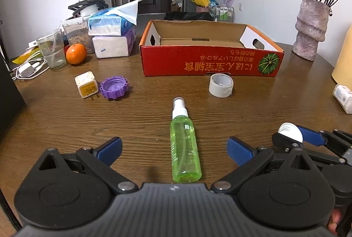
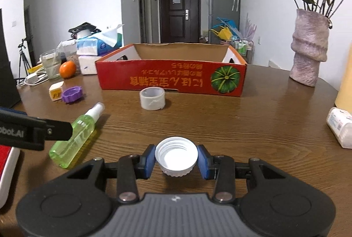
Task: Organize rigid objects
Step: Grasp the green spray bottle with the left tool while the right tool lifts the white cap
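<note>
My right gripper (image 2: 176, 162) is shut on a white screw cap (image 2: 176, 154), its blue pads pressing both sides; the same white cap (image 1: 290, 130) shows at the right of the left wrist view. My left gripper (image 1: 175, 145) stands open, with a green spray bottle (image 1: 185, 144) lying on the wooden table (image 1: 88, 122) between its fingers, untouched. In the right wrist view that green bottle (image 2: 74, 138) lies at the left. A grey tape roll (image 1: 220, 85), a purple lid (image 1: 114, 87) and a white plug adapter (image 1: 86, 86) lie loose. The red cardboard box (image 1: 209, 61) stands open behind them.
At the back left stand tissue packs (image 1: 110, 39), an orange (image 1: 76, 53), a glass (image 1: 51, 51) and a charger with cables (image 1: 27, 70). A pink vase (image 1: 311, 28) with roses stands back right. A white packet (image 1: 344, 98) lies at the right edge.
</note>
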Motion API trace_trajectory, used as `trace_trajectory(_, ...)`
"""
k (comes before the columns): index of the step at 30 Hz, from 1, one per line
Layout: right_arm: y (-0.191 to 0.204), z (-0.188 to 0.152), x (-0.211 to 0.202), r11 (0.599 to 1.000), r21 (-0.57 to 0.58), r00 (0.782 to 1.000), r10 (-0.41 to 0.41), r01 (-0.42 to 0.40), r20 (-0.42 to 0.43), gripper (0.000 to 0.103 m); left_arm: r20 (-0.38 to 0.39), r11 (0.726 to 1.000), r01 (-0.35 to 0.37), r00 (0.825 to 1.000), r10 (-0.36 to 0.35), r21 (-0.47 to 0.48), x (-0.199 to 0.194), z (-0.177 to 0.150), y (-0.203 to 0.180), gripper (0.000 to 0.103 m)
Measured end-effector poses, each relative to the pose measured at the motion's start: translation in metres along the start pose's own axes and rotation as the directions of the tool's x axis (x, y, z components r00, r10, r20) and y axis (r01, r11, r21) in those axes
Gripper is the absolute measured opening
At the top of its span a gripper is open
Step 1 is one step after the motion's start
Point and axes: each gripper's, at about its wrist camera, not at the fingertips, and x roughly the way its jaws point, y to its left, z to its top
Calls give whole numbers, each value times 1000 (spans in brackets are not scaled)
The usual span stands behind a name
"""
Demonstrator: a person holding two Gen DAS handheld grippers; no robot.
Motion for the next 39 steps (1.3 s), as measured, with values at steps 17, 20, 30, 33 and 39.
trace_trajectory(17, -10, 1, -2, 999, 37, 999, -40, 39, 29, 39, -67, 999, -2, 998, 0, -35, 42, 0, 1, 90)
trace_trajectory(20, -9, 0, -1, 999, 34, 999, -42, 41, 25, 39, -70, 999, -3, 998, 0, -37, 43, 0, 2, 83)
trace_trajectory(30, -8, 0, -3, 999, 30, 999, -43, 42, 32, 39, -96, 999, 32, 995, -35, -41, 49, -3, 2, 40)
trace_trajectory(33, -8, 0, -3, 999, 30, 999, -43, 42, 32, 39, -90, 1000, 25, 996, -26, -13, 48, -4, -3, 33)
trace_trajectory(39, -8, -1, -4, 999, 30, 999, -44, 43, 33, 39, -83, 1000, 24, 996, -24, -3, 48, -5, -4, 32)
